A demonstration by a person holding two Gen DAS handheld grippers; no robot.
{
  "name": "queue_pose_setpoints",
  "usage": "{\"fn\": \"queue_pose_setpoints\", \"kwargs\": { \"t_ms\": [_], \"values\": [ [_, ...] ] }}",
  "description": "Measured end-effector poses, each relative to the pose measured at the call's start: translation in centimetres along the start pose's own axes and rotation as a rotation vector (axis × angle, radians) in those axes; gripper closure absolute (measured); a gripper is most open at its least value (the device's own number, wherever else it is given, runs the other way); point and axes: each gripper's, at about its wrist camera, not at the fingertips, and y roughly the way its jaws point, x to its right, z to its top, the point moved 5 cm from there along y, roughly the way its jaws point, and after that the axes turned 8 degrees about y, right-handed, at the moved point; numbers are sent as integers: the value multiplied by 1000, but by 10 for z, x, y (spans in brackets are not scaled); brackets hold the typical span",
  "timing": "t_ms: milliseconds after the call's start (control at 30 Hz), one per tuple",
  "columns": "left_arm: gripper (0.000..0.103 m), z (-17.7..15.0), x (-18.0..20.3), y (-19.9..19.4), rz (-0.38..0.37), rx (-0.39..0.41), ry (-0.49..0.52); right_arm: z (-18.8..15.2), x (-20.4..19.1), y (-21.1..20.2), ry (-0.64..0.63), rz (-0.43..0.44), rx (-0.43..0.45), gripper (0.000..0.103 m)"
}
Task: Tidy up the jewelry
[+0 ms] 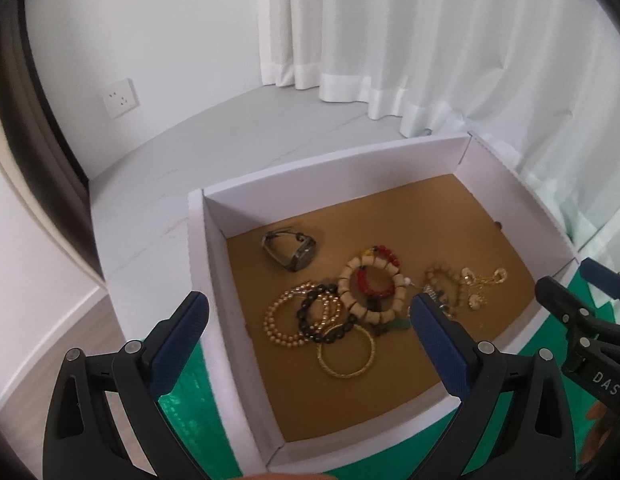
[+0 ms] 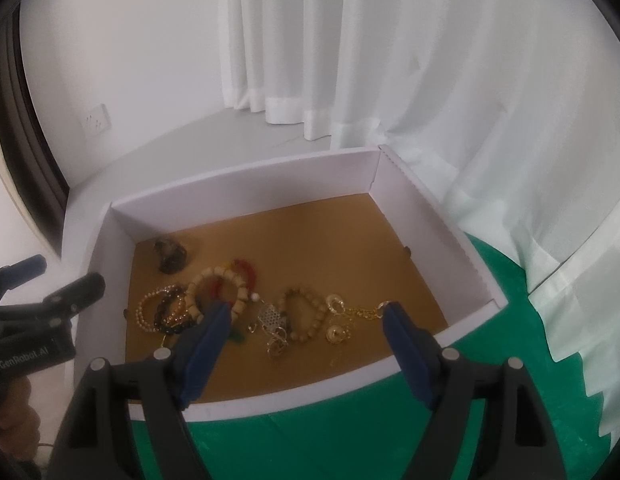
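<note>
A white box (image 1: pixel 214 264) with a brown floor sits on a green surface (image 2: pixel 350 432). Both grippers hover above its near edge, jaws apart and holding nothing. Just beyond the left gripper (image 1: pixel 310 320), between its jaws, lies a tangle of bracelets: a gold bangle (image 1: pixel 346 354), a black bead bracelet (image 1: pixel 310 316) and a wooden bead bracelet (image 1: pixel 368 284). A watch (image 1: pixel 290 250) sits farther off, apart from the heap. Ahead of the right gripper (image 2: pixel 306 332), between its jaws, lie a gold chain (image 2: pixel 362 312) and a brown bead bracelet (image 2: pixel 310 316). The jewelry is gathered in the box, but pieces overlap unsorted, so separating them seems left to do.
</note>
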Motion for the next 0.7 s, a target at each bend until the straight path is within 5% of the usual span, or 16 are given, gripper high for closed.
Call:
{"fn": "queue_pose_setpoints", "kwargs": {
  "t_ms": [700],
  "values": [
    [3,-9,8,11,-9,-26,5,-10,-5,14,-9,-9,-36,23]
  ]
}}
